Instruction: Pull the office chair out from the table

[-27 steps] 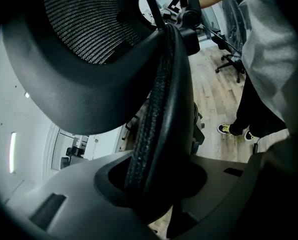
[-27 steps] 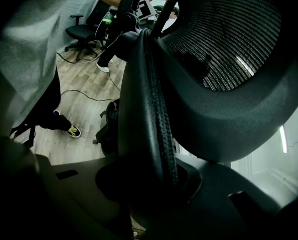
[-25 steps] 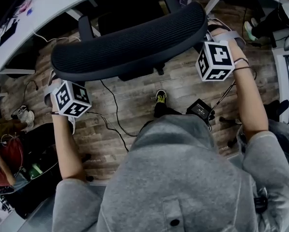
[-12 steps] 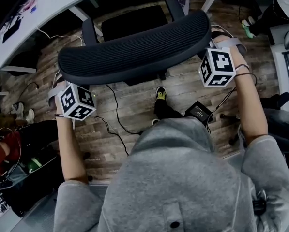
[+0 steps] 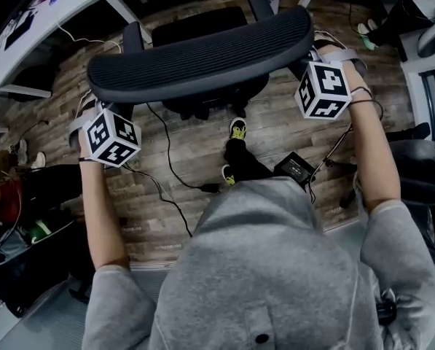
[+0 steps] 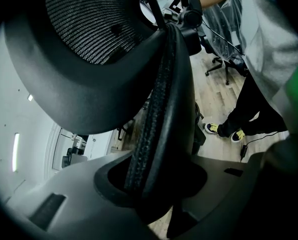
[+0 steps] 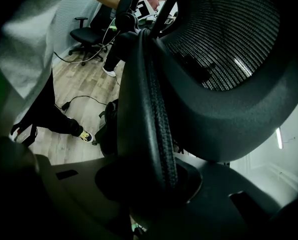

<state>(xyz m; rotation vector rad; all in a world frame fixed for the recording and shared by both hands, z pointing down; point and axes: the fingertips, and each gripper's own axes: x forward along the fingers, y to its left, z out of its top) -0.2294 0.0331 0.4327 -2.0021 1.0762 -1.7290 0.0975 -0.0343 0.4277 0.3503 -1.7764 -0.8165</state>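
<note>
Progress is showing in the head view: the office chair is rolling back toward the person, and its seat, partly tucked under the white counter a second ago, is now lying in plain sight over the wooden floor. The counter's curved edge is sliding off toward the upper left corner, so the gap between it and the chair is widening. The left gripper is clamping the left edge of the backrest between partly closed jaws, with the ribbed rim sitting deep between them. The right gripper is doing the same on the opposite edge, and neither grip is slipping. Both arms are drawing in together, keeping the backrest square to the person. By my reading the pull is well under way and the chair is nearly clear — the cable trailing across the floor by the chair's base is the thing to be watching.
</note>
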